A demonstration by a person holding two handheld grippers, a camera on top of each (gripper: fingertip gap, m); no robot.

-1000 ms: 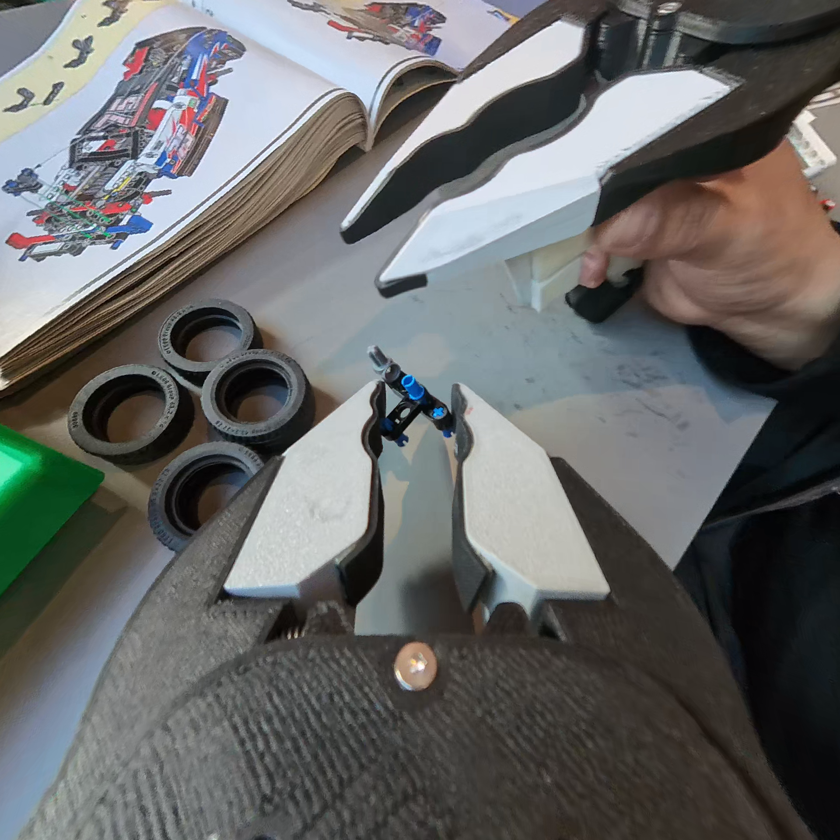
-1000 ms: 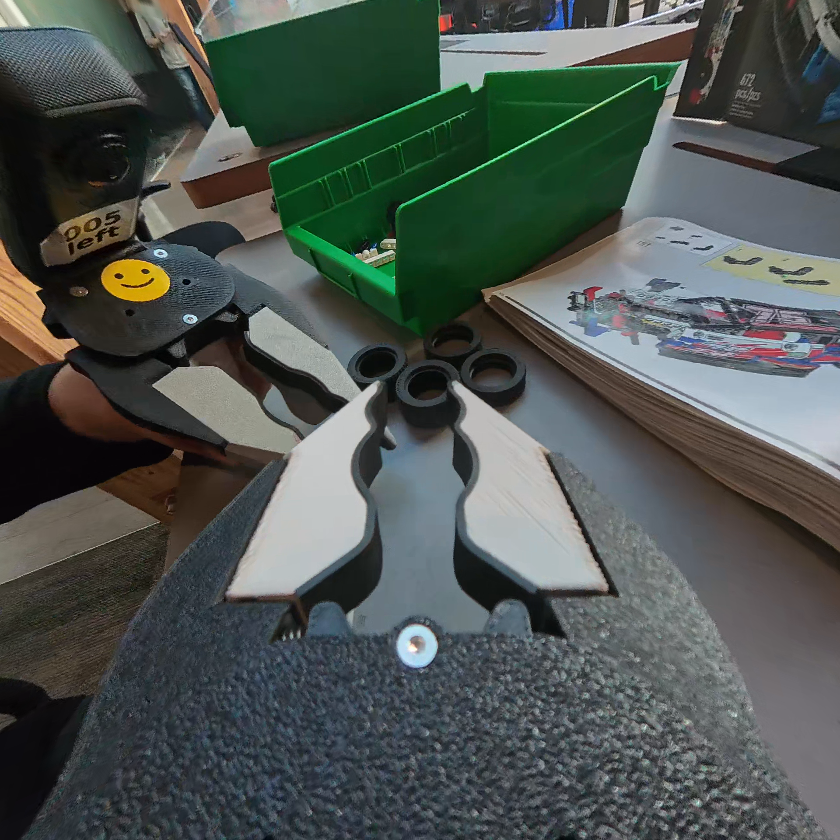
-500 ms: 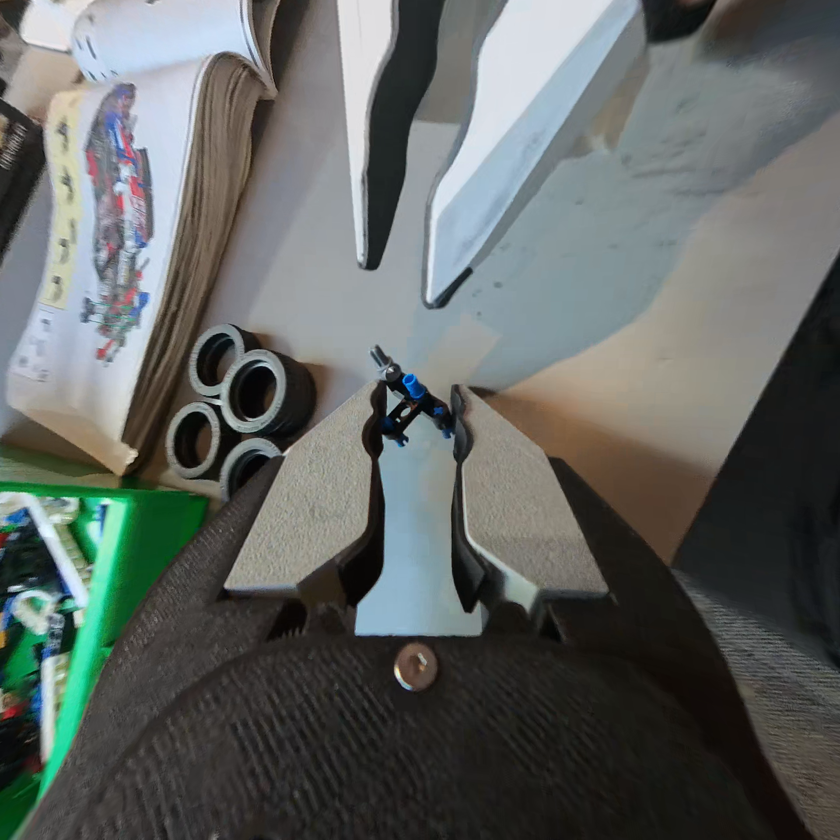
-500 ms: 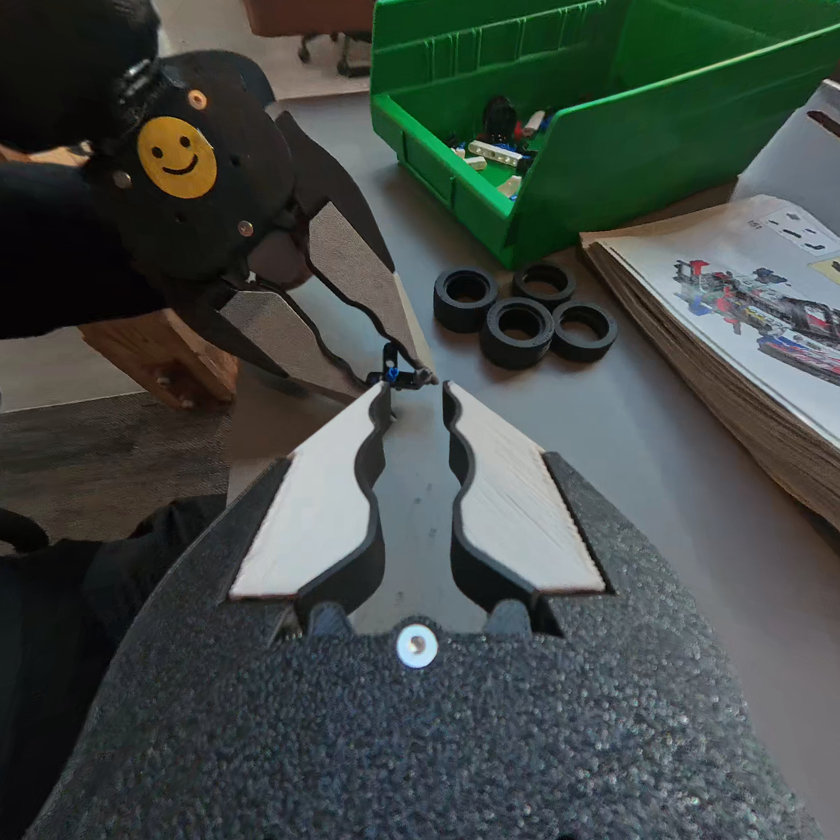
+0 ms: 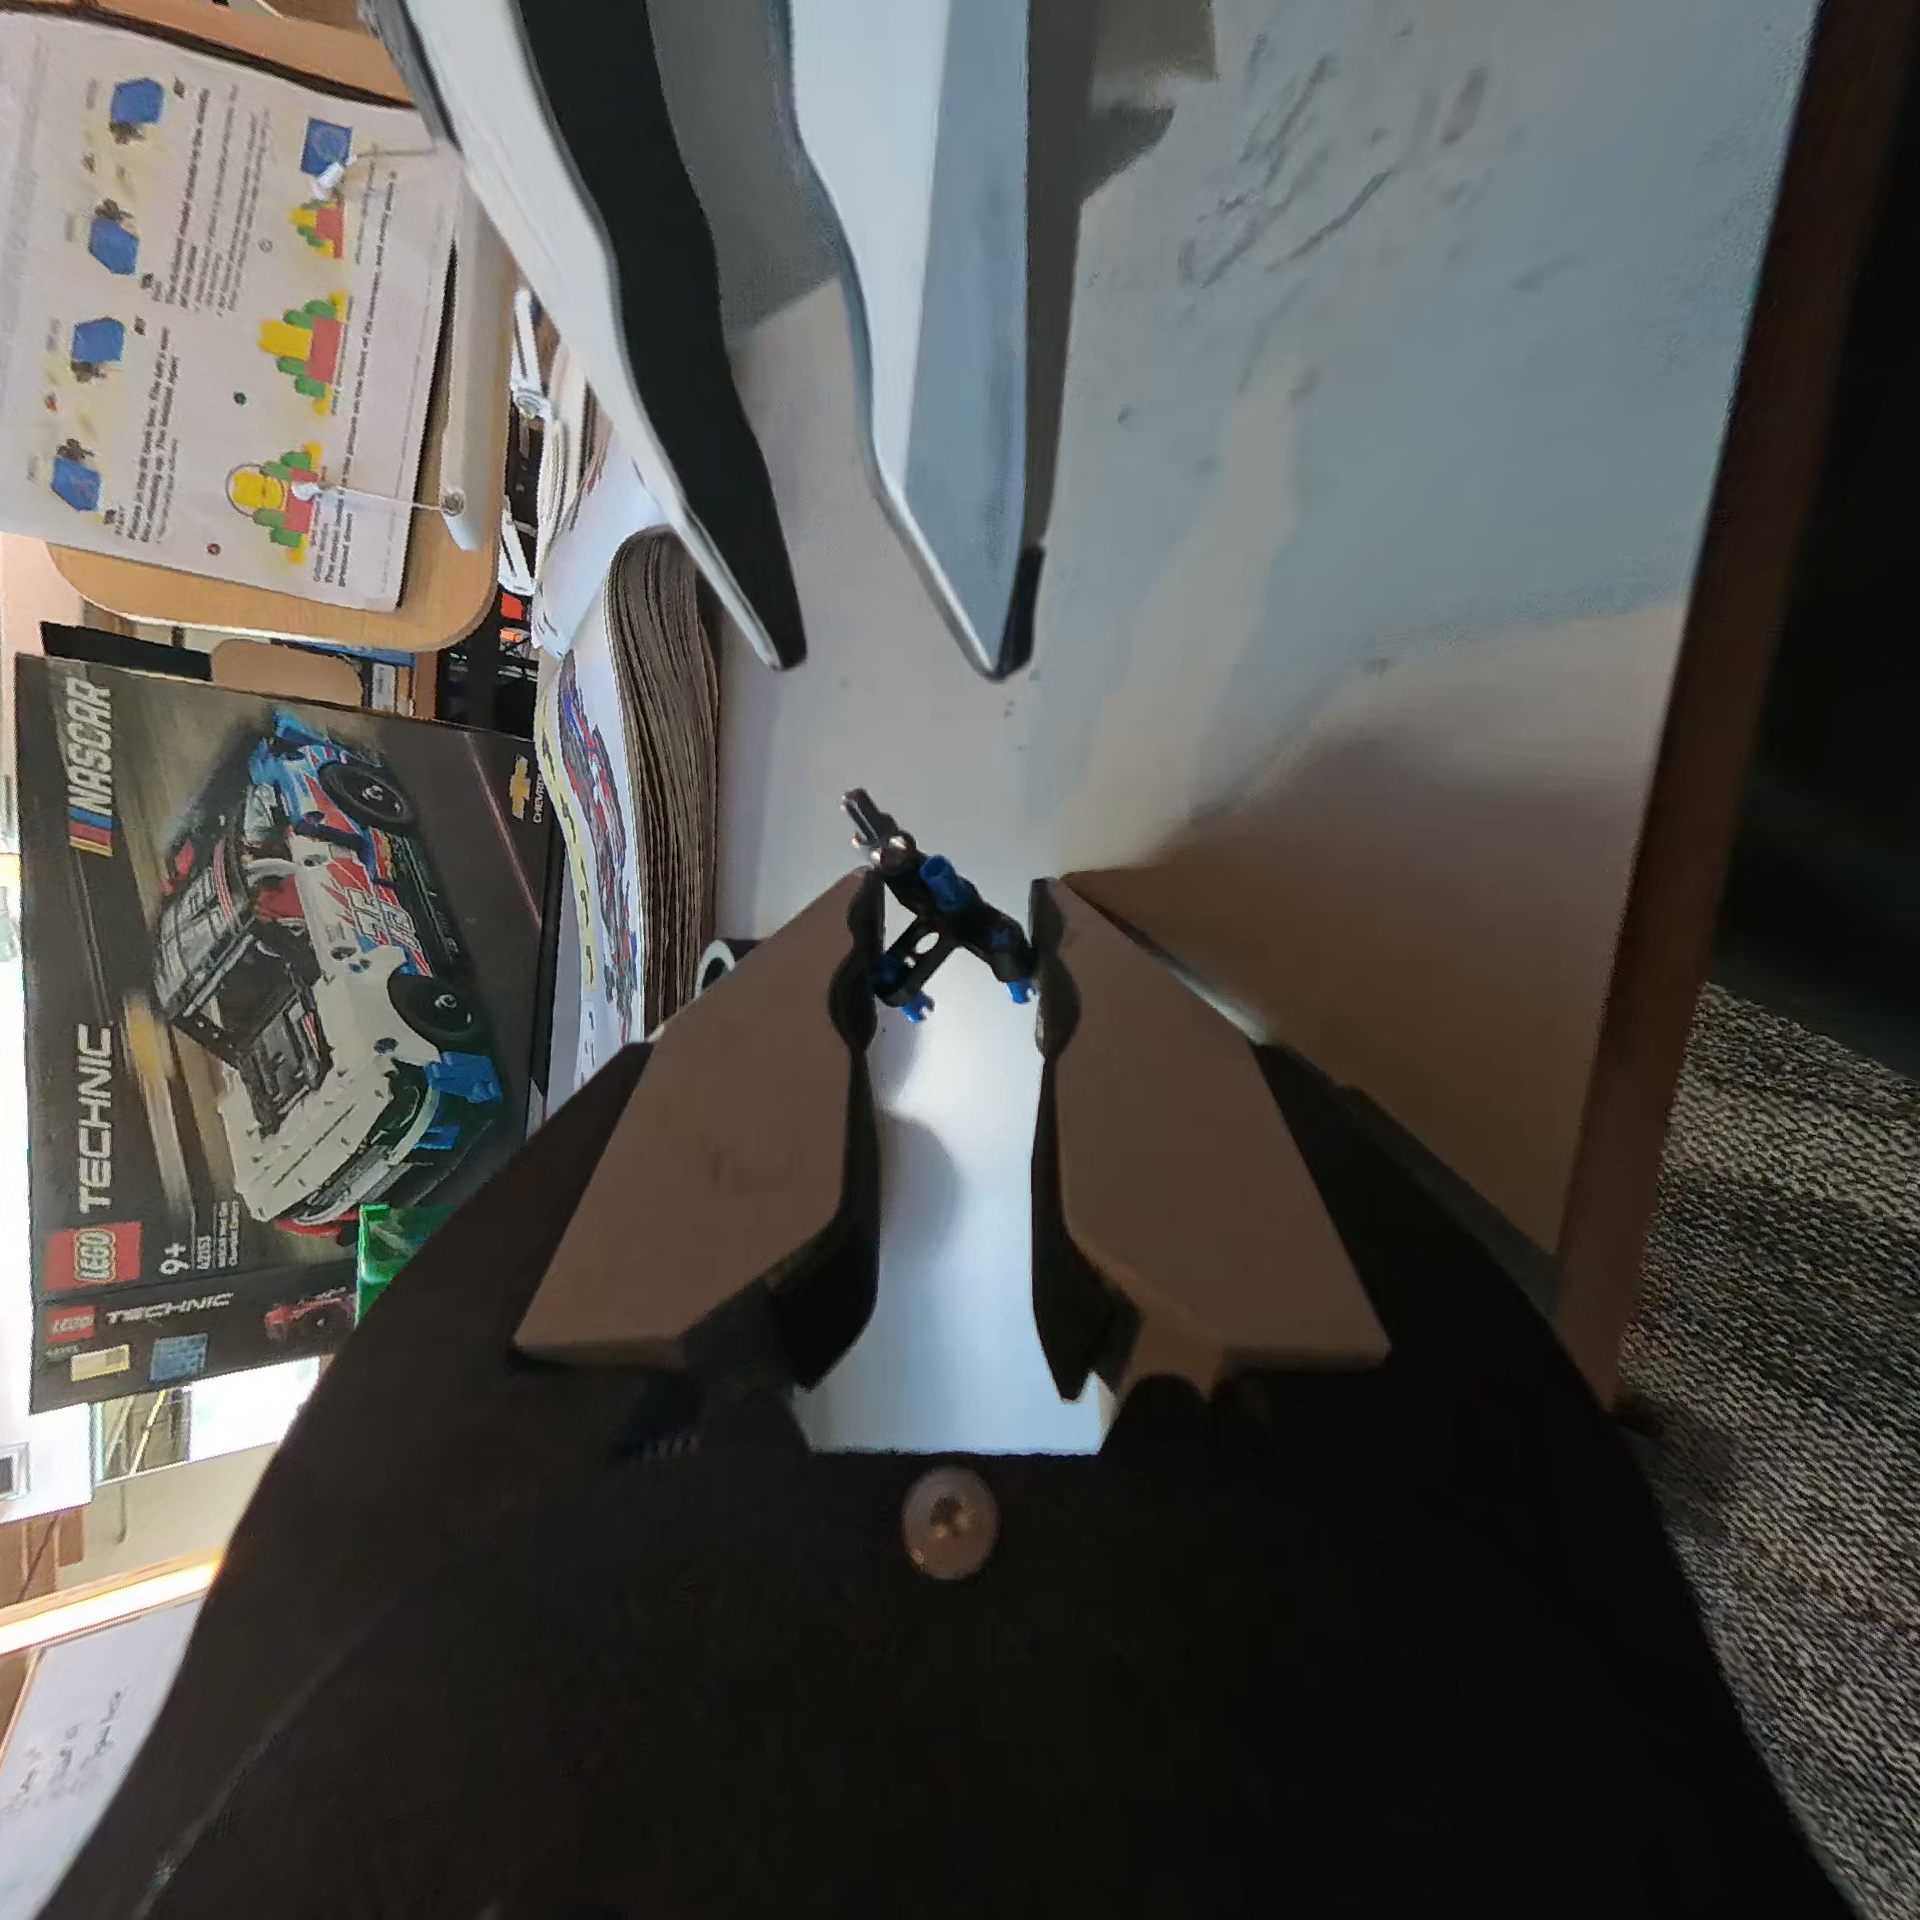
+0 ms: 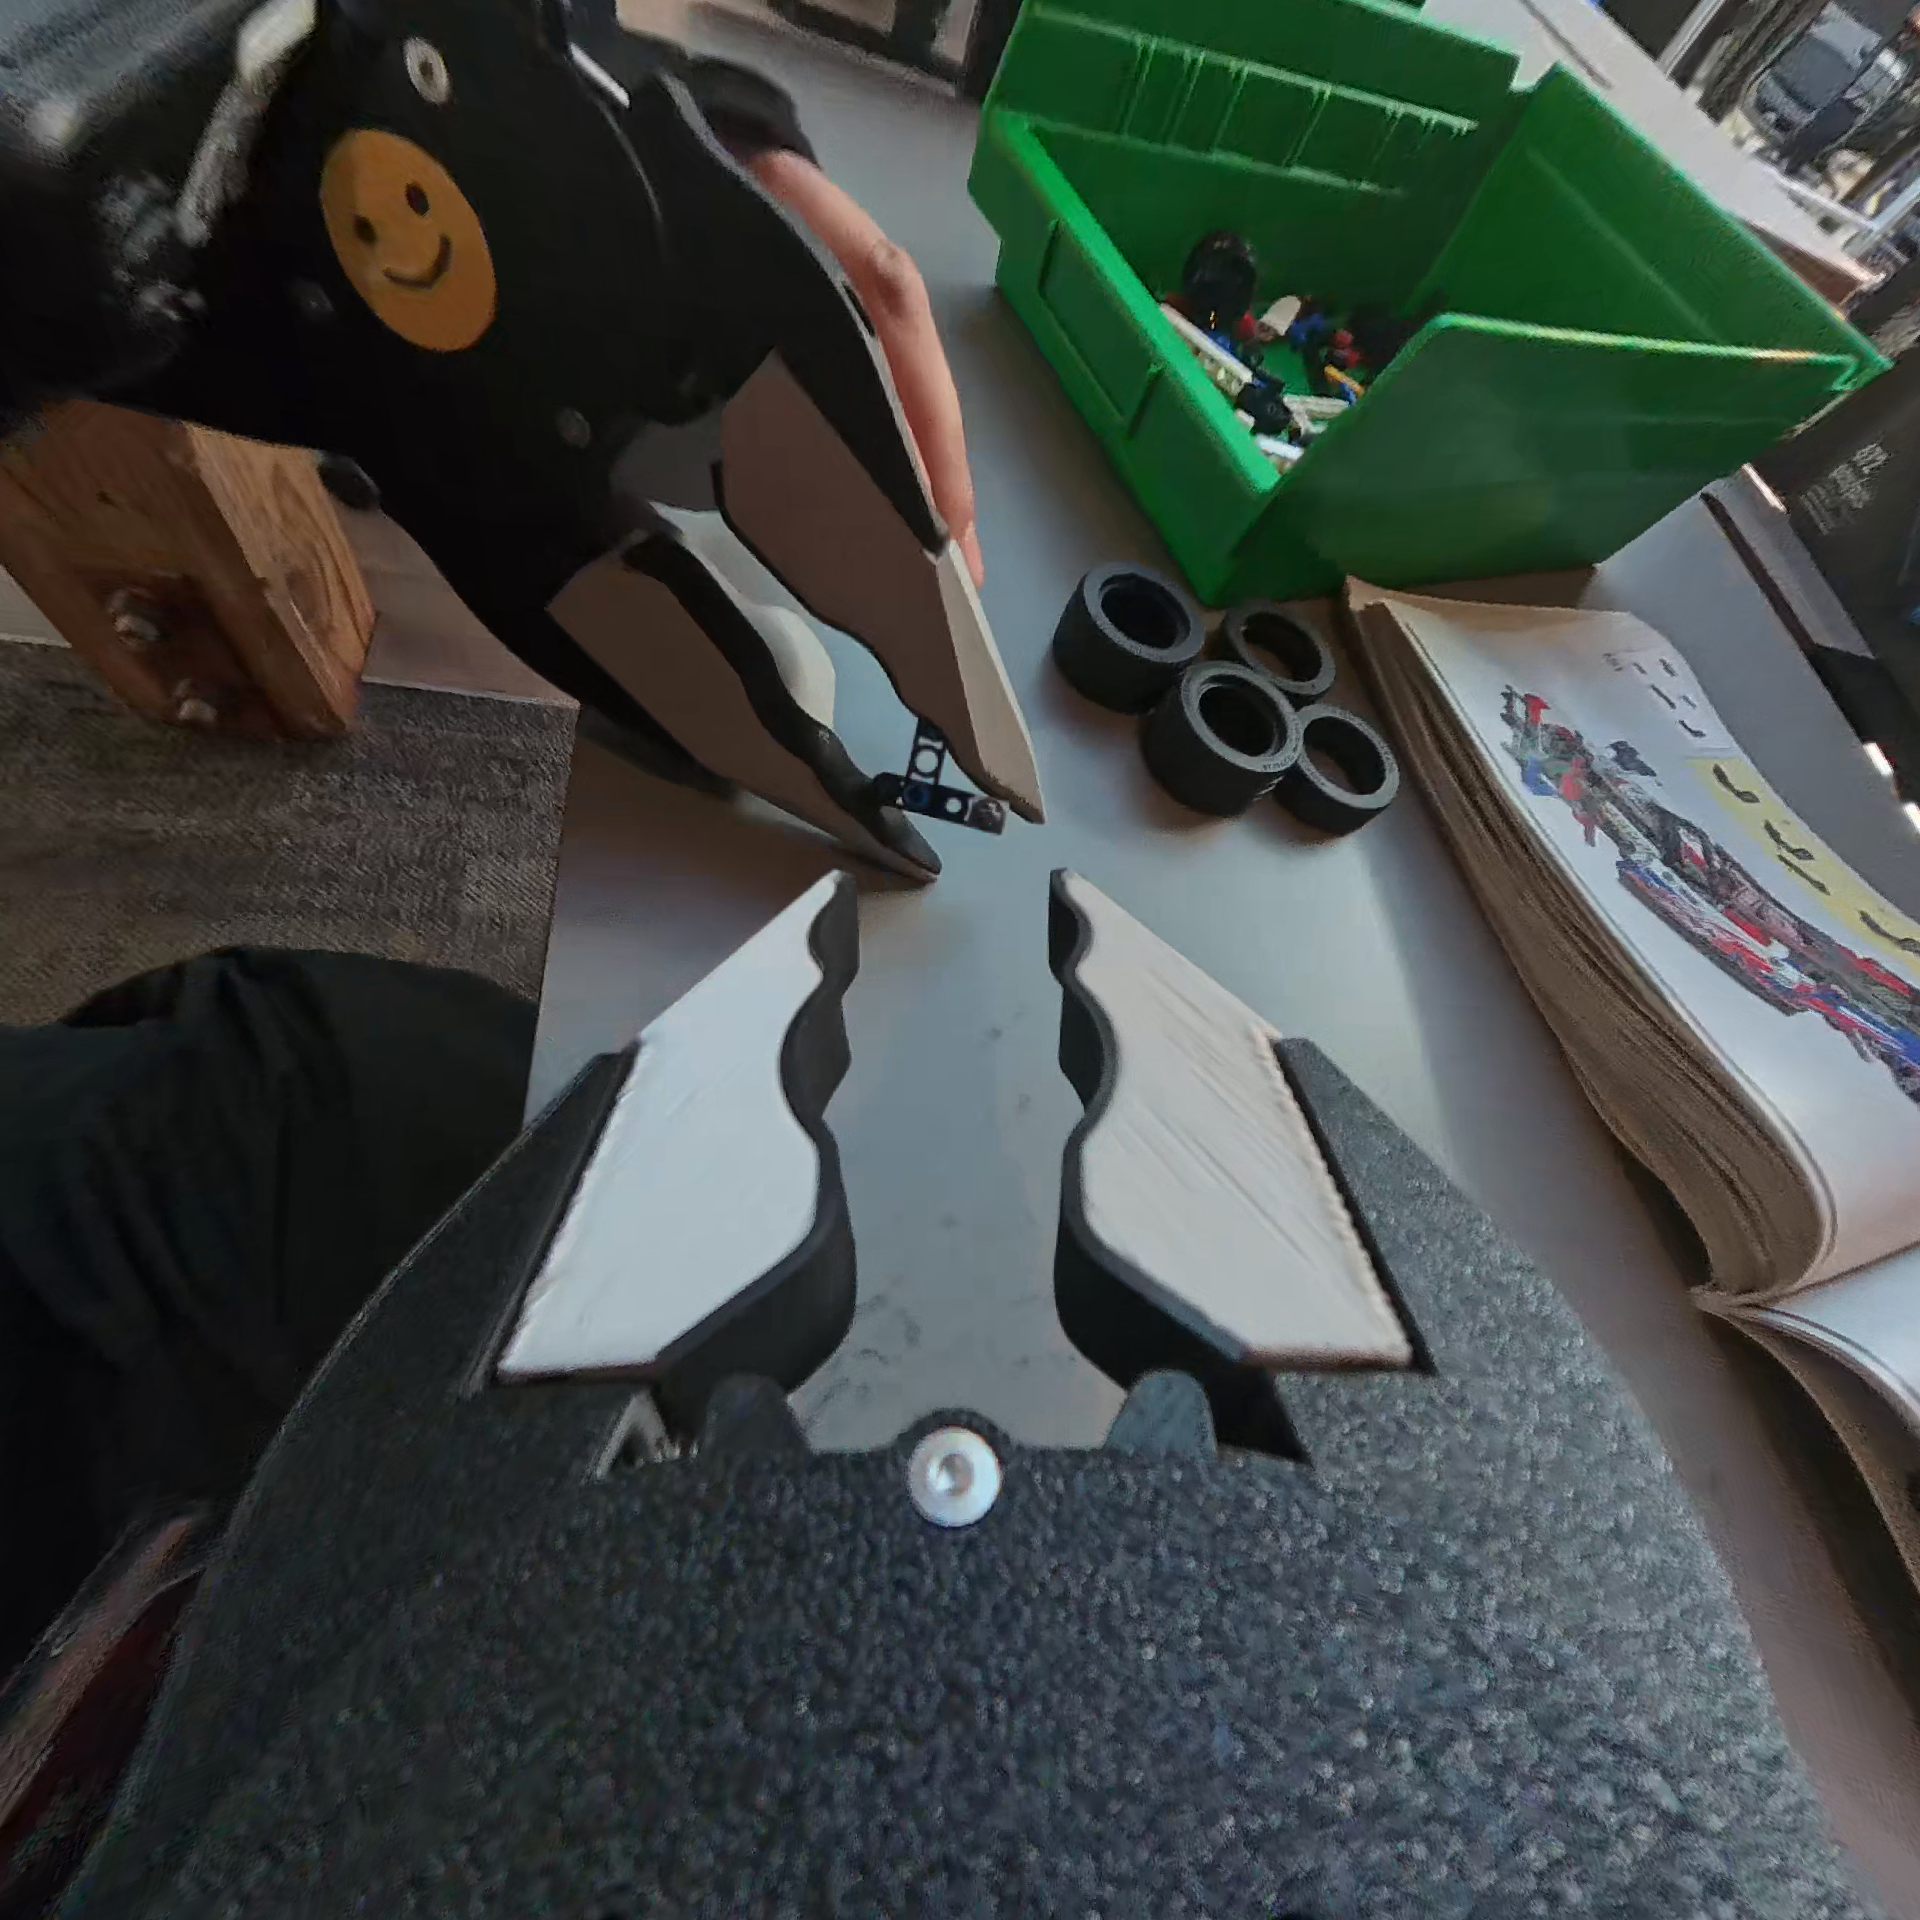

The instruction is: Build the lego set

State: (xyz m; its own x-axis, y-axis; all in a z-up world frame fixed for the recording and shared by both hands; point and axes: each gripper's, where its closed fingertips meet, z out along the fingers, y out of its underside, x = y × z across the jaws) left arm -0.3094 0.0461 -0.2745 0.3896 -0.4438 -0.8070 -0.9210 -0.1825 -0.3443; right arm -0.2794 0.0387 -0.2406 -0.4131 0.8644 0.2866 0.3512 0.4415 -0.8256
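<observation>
Your left gripper (image 5: 956, 914) pinches a small black Technic assembly with blue pins (image 5: 940, 920) right at its fingertips; the piece spans the narrow gap between the two tips, and its grey axle end sticks out past them, up and to the left in the left wrist view. Your right gripper (image 6: 951, 883) holds nothing, its jaws spread with bare grey table (image 6: 966, 1091) showing between them. From the right wrist view, the left gripper (image 6: 961, 805) comes in from the upper left with its tips angled down, and the assembly (image 6: 930, 784) sits just beyond your right fingertips, near them but apart and slightly left of the open gap. A hand (image 6: 914, 364) shows behind the left gripper's upper finger. Beyond, four black rubber tyres (image 6: 1226, 707) lie clustered on the table, touching one another, between the grippers and the thick open instruction booklet (image 6: 1662, 935) on the right. Farther back stands a green bin (image 6: 1455, 468) holding loose pieces. In the left wrist view, the set's box (image 5: 281, 1018) stands beyond the booklet (image 5: 665, 748).
</observation>
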